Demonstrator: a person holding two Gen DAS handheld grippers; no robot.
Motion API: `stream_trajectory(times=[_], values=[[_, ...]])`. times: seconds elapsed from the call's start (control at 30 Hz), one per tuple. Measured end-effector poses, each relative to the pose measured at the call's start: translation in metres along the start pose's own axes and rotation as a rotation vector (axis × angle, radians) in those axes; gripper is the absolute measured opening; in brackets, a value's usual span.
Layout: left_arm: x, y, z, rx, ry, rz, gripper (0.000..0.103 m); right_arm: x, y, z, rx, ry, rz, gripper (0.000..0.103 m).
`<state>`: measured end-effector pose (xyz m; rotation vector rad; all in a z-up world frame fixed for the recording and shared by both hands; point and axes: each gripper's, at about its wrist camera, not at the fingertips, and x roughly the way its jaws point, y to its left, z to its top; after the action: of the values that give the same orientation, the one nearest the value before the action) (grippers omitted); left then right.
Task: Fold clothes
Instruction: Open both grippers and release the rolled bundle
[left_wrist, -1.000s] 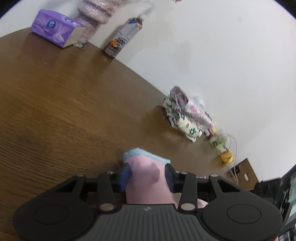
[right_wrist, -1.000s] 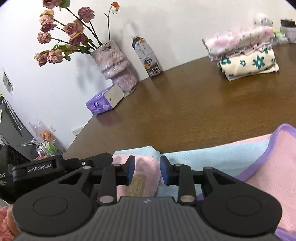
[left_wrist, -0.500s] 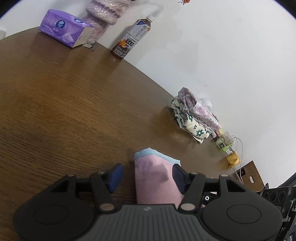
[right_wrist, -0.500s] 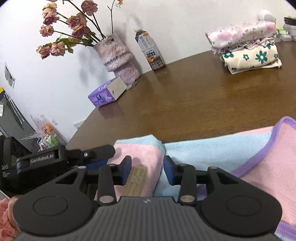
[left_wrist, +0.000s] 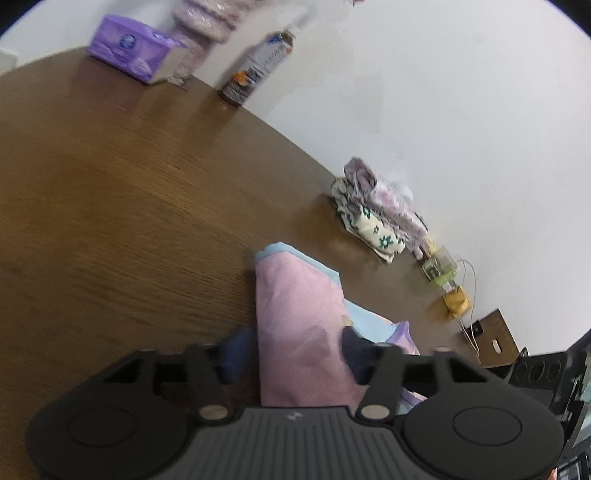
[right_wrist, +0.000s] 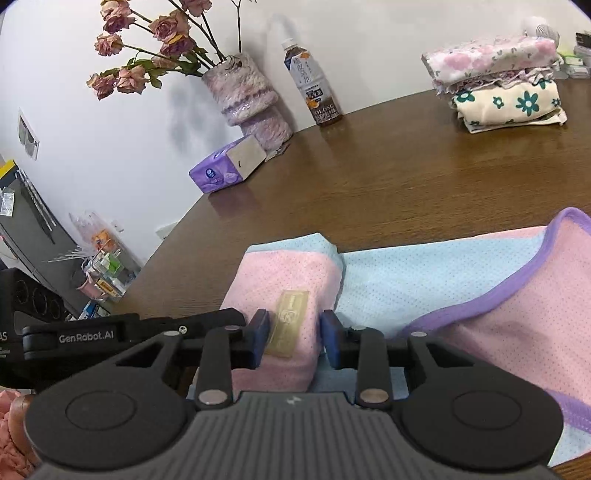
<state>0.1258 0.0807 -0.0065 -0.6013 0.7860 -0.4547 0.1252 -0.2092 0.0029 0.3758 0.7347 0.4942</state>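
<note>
In the left wrist view, the left gripper (left_wrist: 293, 345) has its two blue-padded fingers spread apart on either side of a folded corner of the pink and light-blue mesh garment with purple trim (left_wrist: 299, 317), which lies flat on the brown wooden table (left_wrist: 110, 206); the pads stand clear of the cloth, so nothing is clamped. Farther back near the white wall sit a stack of folded floral clothes (left_wrist: 376, 214), a brown tea bottle with a white label (left_wrist: 258, 66) and a purple tissue box (left_wrist: 129, 46); this view is somewhat blurred. In the right wrist view, the right gripper (right_wrist: 293, 341) also has its fingers parted, one on each side of the folded pink flap that carries a gold rectangular label (right_wrist: 288, 323), with small gaps between pads and fabric. The garment (right_wrist: 424, 273) spreads to the right across the near part of the table (right_wrist: 406, 184). Behind stand a fuzzy pink-and-purple vase (right_wrist: 243, 96) of dried roses, the bottle (right_wrist: 312, 88), the tissue box (right_wrist: 229, 166) and the folded stack (right_wrist: 498, 85). The left gripper's black body (right_wrist: 92, 338) shows at the lower left.
</note>
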Motion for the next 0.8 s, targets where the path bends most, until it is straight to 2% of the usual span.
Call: stream_trajectory(times=[0.03,0.13,0.2,0.3,0.33,0.37,0.43,0.47,0.5,0.57,0.6,0.63,0.67,0.7,0.77,0.8], values=[[-0.003,0.0,-0.003,0.001,0.0,0.002,0.058,-0.003,0.0,-0.001,0.002,-0.005,0.002,0.044],[-0.008,0.0,-0.009,-0.001,0.008,0.002,0.052,-0.012,0.0,-0.008,-0.003,-0.004,0.004,0.044],[-0.01,-0.002,-0.012,-0.001,0.011,0.001,0.034,-0.014,0.0,-0.014,-0.007,0.012,0.007,0.043],[-0.013,-0.004,-0.016,-0.002,0.015,-0.001,0.035,-0.013,0.006,-0.017,-0.028,0.02,0.015,0.029],[-0.014,-0.005,-0.017,-0.003,0.016,-0.002,0.038,-0.014,0.008,-0.018,-0.032,0.018,0.016,0.029],[-0.015,-0.006,-0.019,-0.003,0.018,-0.003,0.046,-0.017,0.007,-0.019,-0.025,0.013,0.017,0.029],[-0.017,-0.008,-0.022,-0.004,0.021,-0.004,0.046,-0.023,0.007,-0.022,-0.023,0.007,0.016,0.038],[-0.016,-0.009,-0.023,-0.005,0.026,-0.007,0.044,-0.025,0.007,-0.024,-0.026,0.005,0.015,0.039],[-0.014,-0.01,-0.024,-0.003,0.03,-0.012,0.034,-0.028,0.007,-0.026,-0.029,0.004,0.014,0.038],[-0.011,-0.011,-0.026,0.003,0.039,-0.011,0.025,-0.032,0.008,-0.029,-0.036,0.002,0.013,0.038],[-0.011,-0.012,-0.028,0.004,0.035,-0.004,0.025,-0.031,0.01,-0.031,-0.045,0.008,0.014,0.035],[-0.014,-0.013,-0.028,0.003,0.03,-0.004,0.025,-0.029,0.012,-0.032,-0.056,0.013,0.014,0.028],[-0.017,-0.013,-0.029,-0.003,0.025,-0.008,0.027,-0.028,0.015,-0.033,-0.067,0.013,0.009,0.027],[-0.02,-0.014,-0.03,-0.005,0.018,0.002,0.039,-0.029,0.016,-0.034,-0.071,0.011,0.004,0.027],[-0.024,-0.015,-0.031,-0.004,0.0,0.024,0.051,-0.036,0.015,-0.035,-0.062,-0.005,0.009,0.028],[-0.025,-0.015,-0.032,0.0,-0.001,0.024,0.043,-0.039,0.015,-0.036,-0.059,-0.012,0.01,0.033]])
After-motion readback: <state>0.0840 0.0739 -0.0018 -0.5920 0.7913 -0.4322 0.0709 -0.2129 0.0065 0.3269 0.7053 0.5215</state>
